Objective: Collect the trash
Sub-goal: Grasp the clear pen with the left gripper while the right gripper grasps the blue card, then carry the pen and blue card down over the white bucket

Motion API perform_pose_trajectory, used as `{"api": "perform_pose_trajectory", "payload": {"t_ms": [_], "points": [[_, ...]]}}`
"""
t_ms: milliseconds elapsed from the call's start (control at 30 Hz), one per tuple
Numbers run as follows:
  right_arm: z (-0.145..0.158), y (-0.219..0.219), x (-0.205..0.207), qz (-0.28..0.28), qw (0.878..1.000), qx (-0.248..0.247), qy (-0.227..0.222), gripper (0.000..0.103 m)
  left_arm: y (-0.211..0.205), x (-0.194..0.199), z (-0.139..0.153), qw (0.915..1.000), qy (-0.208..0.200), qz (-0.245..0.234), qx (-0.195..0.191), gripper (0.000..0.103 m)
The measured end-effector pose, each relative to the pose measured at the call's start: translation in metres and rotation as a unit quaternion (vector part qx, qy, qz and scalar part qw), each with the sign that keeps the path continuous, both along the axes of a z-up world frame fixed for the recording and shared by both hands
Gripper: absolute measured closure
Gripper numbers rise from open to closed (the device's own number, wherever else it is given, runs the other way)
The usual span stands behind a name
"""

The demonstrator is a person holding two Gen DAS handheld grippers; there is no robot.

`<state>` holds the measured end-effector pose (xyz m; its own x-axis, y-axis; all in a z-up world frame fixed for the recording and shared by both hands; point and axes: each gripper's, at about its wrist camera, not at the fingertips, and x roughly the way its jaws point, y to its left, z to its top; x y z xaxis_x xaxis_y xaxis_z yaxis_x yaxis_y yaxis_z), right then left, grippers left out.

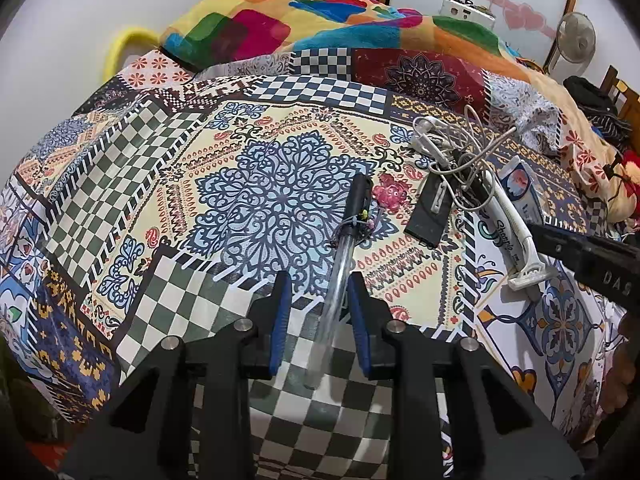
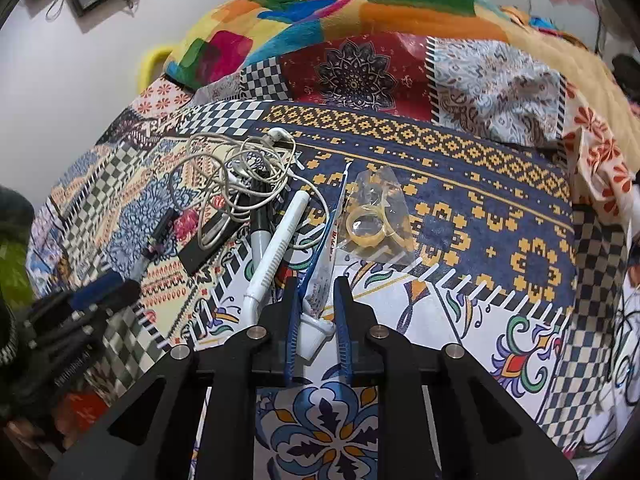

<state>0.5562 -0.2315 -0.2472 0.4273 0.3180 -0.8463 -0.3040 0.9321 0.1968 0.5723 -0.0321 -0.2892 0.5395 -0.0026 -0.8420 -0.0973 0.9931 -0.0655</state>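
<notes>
Pickup is in hand: left gripper [image 1: 316, 300] straddles the clear pen [image 1: 340, 256] unclenched, right gripper [image 2: 318, 312] likewise brackets the toothpaste tube [image 2: 320, 280] beside the razor [image 2: 276, 248]; both need closing.

Matt printed cloth bedsheet [image 1: 248, 128]; fuzzy fleece blanket [image 1: 280, 20]; clear glossy plastic pen [image 1: 340, 256]; smooth white plastic razor [image 2: 276, 248]; crinkly transparent wrapper [image 2: 380, 216].
</notes>
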Motion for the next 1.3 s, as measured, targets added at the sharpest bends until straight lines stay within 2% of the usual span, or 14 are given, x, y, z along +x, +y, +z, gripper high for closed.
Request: {"api": "perform_pose_trajectory", "payload": {"t_ms": [133,233,300,333,433,633,833,1100,1300], "points": [[-0.001,0.002,0.001,0.006,1.0,-0.011,-0.007,0.091,-0.012,0.007,0.0,0.9994,-0.003,-0.031,0.017,0.076],[0.001,0.001,0.0,0.004,1.0,-0.009,-0.006,0.095,-0.02,0.014,0.0,0.9984,0.001,-0.054,0.013,0.094],[0.005,0.001,-0.003,0.0,1.0,-0.012,-0.007,0.095,-0.022,0.017,0.001,0.998,0.008,-0.059,0.018,0.096],[0.007,-0.001,-0.004,-0.003,1.0,-0.012,-0.009,0.095,-0.022,0.018,0.001,0.9981,0.011,-0.058,0.015,0.096],[0.014,-0.008,-0.007,-0.01,1.0,-0.007,-0.01,0.095,-0.015,0.018,0.006,0.9981,0.018,-0.052,-0.028,0.096],[0.038,-0.021,-0.016,-0.027,0.999,-0.005,-0.029,0.095,-0.017,0.005,0.042,0.9967,-0.018,-0.055,-0.058,0.096],[0.074,-0.025,-0.03,-0.03,0.998,-0.005,-0.061,0.095,-0.021,-0.011,0.086,0.9943,-0.055,-0.061,-0.068,0.096],[0.126,-0.016,-0.057,-0.022,0.995,0.006,-0.102,0.095,-0.02,-0.038,0.142,0.9917,-0.099,-0.059,-0.058,0.096],[0.165,-0.002,-0.089,-0.006,0.991,0.011,-0.132,0.095,-0.006,-0.076,0.18,0.9903,-0.122,-0.046,-0.05,0.096]]}}
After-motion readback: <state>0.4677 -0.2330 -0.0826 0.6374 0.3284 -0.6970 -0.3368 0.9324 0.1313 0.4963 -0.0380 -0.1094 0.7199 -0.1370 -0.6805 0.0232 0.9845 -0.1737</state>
